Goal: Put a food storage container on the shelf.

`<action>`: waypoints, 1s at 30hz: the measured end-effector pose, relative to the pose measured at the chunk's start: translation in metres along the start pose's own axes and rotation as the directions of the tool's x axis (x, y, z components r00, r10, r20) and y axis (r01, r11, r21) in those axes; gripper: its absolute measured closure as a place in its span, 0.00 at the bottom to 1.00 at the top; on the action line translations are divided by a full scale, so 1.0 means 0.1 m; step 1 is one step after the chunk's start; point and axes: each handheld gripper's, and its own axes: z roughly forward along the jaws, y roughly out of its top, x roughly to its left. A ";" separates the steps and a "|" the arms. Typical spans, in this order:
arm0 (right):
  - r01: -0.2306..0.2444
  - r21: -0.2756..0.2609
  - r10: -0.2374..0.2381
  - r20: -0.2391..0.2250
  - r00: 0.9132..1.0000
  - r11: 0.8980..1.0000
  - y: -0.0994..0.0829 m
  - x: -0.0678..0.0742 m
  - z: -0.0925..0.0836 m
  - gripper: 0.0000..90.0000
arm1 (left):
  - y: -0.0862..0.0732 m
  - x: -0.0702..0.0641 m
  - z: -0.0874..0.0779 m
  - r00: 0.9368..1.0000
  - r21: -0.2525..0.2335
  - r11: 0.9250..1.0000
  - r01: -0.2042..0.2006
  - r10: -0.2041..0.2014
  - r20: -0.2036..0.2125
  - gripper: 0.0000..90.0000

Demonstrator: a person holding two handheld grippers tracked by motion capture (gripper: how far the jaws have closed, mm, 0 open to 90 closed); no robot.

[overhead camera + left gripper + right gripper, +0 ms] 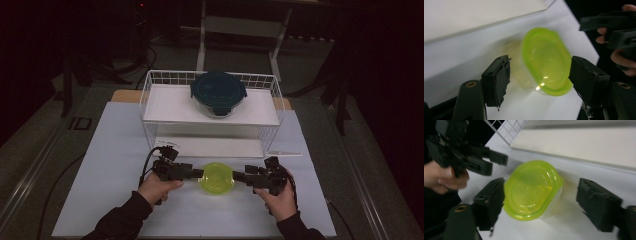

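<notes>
Left tongs (pixel 540 75) and right tongs (pixel 546 203) spread, flanking green-lidded container (pixel 216 177)

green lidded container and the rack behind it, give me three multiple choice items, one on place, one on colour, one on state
1. Where is the dark teal-lidded container?
A. on the wire rack's top shelf
B. on the table
C. under the rack

2. What colour is the lid of the container between the grippers?
A. red
B. yellow-green
C. white

3. How is the left gripper?
A. open around the container
C. shut on the rack
B. lying on the table

Key: A, it sits on the shelf; B, the lid is bright yellow-green; A, its fingers stand apart on either side.
</notes>
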 end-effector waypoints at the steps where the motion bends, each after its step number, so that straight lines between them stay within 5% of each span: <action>1: -0.016 0.013 0.016 0.010 1.000 1.000 0.00 -0.02 0.03 0.29 | -0.01 0.02 0.02 1.000 0.008 1.000 0.020 -0.020 0.012 0.36; 8: -0.142 0.084 0.141 0.015 0.990 0.986 -0.08 -0.16 0.21 0.44 | -0.05 0.11 0.14 0.992 0.046 0.992 0.118 -0.119 0.034 0.46; 13: -0.208 0.121 0.209 0.010 0.978 0.971 -0.13 -0.21 0.30 0.59 | -0.06 0.12 0.19 0.989 0.069 0.989 0.134 -0.138 0.057 0.61; 18: -0.223 0.137 0.224 0.014 0.975 0.965 -0.14 -0.21 0.32 0.68 | -0.07 0.12 0.22 0.987 0.077 0.987 0.143 -0.148 0.061 0.73; 20: -0.223 0.148 0.225 0.002 0.974 0.964 -0.14 -0.18 0.31 0.81 | -0.08 0.09 0.23 0.984 0.069 0.986 0.153 -0.158 0.077 0.80; 28: -0.234 0.158 0.241 -0.029 0.970 0.959 -0.18 -0.17 0.30 0.85 | -0.12 0.08 0.20 0.981 0.074 0.986 0.148 -0.156 0.112 0.85; 30: -0.213 0.155 0.221 -0.034 0.975 0.965 -0.19 -0.16 0.29 0.85 | -0.13 0.07 0.19 0.982 0.076 0.986 0.146 -0.154 0.110 0.85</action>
